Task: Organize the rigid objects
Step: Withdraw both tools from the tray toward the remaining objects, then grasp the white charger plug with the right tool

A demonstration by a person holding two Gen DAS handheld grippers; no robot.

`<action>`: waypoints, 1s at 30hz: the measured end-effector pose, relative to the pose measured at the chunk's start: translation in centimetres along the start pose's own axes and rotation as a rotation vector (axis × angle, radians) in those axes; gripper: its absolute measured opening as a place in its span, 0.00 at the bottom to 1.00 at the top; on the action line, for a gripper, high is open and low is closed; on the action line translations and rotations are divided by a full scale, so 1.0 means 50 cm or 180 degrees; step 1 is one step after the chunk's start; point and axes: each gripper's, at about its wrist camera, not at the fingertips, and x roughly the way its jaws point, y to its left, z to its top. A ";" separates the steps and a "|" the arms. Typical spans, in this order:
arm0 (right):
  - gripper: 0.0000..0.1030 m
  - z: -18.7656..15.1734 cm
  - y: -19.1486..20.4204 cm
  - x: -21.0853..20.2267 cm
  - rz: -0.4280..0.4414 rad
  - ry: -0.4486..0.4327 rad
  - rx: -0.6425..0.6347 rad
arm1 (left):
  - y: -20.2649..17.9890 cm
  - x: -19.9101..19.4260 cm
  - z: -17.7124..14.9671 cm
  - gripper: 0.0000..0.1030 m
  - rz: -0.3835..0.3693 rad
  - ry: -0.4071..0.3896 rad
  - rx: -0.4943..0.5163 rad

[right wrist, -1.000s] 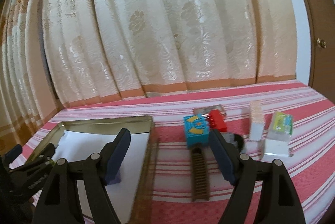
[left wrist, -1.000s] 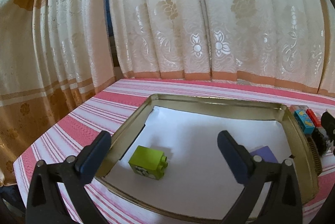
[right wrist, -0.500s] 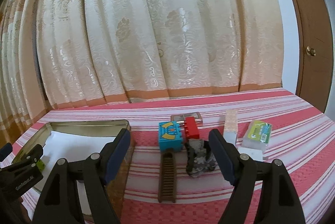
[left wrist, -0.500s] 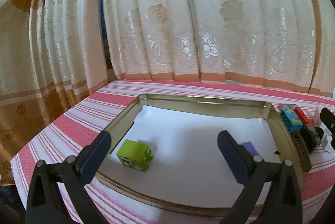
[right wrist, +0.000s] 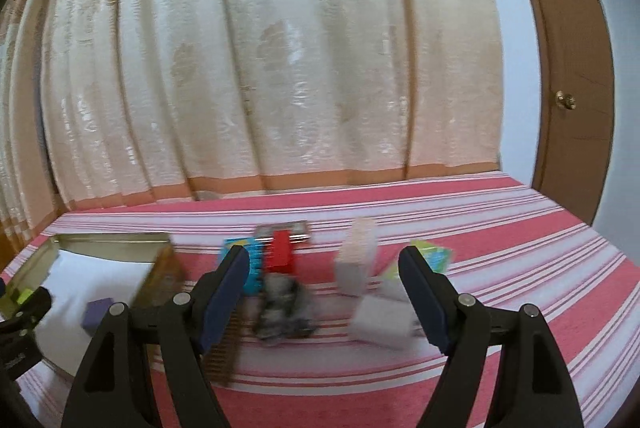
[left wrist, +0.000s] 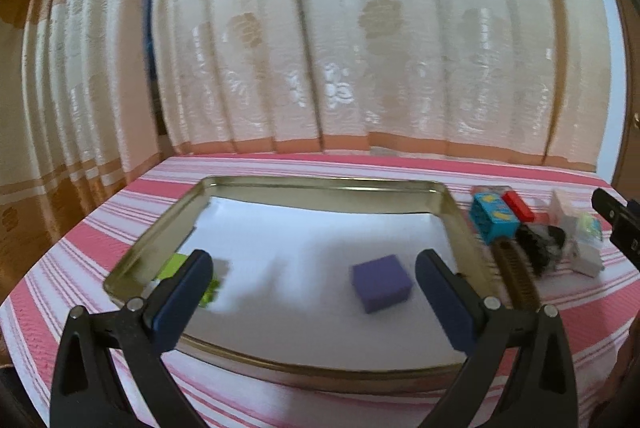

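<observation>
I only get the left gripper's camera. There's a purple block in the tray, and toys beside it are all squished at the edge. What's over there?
Observer: The right camera shows a red block behind a blurry dark toy, on the striped cloth.
Operator: Anything farther right?
Observer: Yes, a white box sits nearest the right gripper, between its open fingers in that view, not touched.
Operator: What's past the curtain?
Observer: A brown door with a round knob.
</observation>
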 end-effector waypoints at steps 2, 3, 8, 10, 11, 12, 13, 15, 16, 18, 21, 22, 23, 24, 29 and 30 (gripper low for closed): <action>0.77 0.002 -0.027 0.002 -0.0037 0.0020 0.0010 | -0.020 -0.004 -0.002 1.00 -0.0029 0.0004 0.0057; 0.77 0.003 -0.038 0.003 -0.0044 0.0036 0.0022 | -0.029 -0.007 -0.003 1.00 -0.0048 0.0004 0.0076; 0.77 0.004 -0.101 0.013 -0.0060 0.0170 0.0119 | -0.069 -0.015 -0.007 1.00 -0.0209 0.0041 0.0105; 0.77 0.003 -0.123 0.019 -0.0033 0.0253 0.0133 | -0.088 -0.017 -0.008 1.00 -0.0239 0.0056 0.0144; 0.77 0.002 -0.137 0.023 -0.0028 0.0305 0.0150 | -0.102 -0.020 -0.008 1.00 -0.0259 0.0054 0.0191; 0.77 0.002 -0.149 0.026 -0.0032 0.0349 0.0164 | -0.112 -0.022 -0.008 1.00 -0.0272 0.0047 0.0226; 0.77 0.002 -0.162 0.030 -0.0036 0.0398 0.0185 | -0.123 -0.025 -0.008 1.00 -0.0285 0.0034 0.0272; 0.77 -0.001 -0.192 0.038 -0.0044 0.0504 0.0244 | -0.148 -0.032 -0.011 1.00 -0.0315 0.0008 0.0360; 0.77 -0.003 -0.200 0.040 -0.0047 0.0537 0.0264 | -0.159 -0.034 -0.011 1.00 -0.0333 0.0004 0.0389; 0.77 -0.006 -0.222 0.048 -0.0042 0.0637 0.0326 | -0.183 -0.038 -0.014 1.00 -0.0383 0.0038 0.0421; 0.77 -0.012 -0.236 0.061 0.0083 0.0774 0.0399 | -0.222 -0.042 -0.017 1.00 -0.0516 0.0118 0.0491; 0.77 -0.012 -0.233 0.066 0.0157 0.0810 0.0376 | -0.233 -0.043 -0.018 1.00 -0.0532 0.0134 0.0525; 0.77 -0.014 -0.222 0.071 0.0222 0.0852 0.0301 | -0.247 -0.045 -0.019 1.00 -0.0535 0.0149 0.0572; 0.77 -0.015 -0.206 0.078 0.0274 0.0905 0.0188 | -0.259 -0.046 -0.021 1.00 -0.0537 0.0162 0.0612; 0.76 -0.031 -0.143 0.124 0.0411 0.1232 -0.0129 | -0.298 -0.035 -0.026 0.99 -0.0590 0.0326 0.0717; 0.74 -0.035 -0.137 0.135 0.0471 0.1300 -0.0133 | -0.301 -0.033 -0.027 0.99 -0.0584 0.0351 0.0727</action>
